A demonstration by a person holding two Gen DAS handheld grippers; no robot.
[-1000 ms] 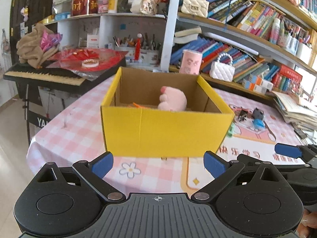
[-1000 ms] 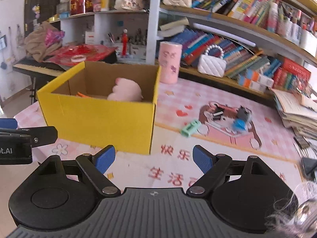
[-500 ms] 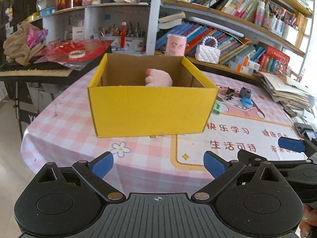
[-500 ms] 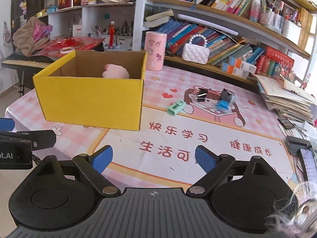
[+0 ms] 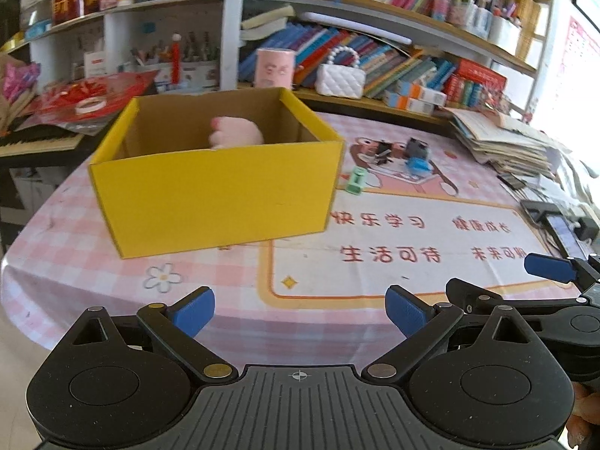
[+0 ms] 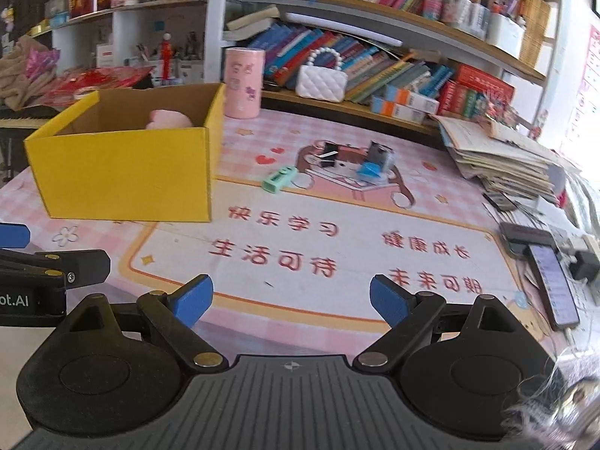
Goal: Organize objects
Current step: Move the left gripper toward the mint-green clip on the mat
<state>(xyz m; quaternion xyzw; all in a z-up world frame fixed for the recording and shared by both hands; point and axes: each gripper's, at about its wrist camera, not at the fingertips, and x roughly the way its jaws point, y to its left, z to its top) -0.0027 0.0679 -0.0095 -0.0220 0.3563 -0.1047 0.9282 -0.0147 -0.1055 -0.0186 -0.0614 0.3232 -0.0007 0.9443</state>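
Right wrist — tool (image 6: pixel 291 298) agape, empty

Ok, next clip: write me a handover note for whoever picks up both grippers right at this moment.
Left gripper: open, holding nothing, above the near table edge.
Right gripper: open, empty; its jaws have just been opening.
Yellow cardboard box: on the left of the pink tablecloth, with a pink plush toy already inside.
Left to do: the mint green stapler-like item, the black binder clip and the small grey and blue pieces lie loose on the cloth to the right of the box.
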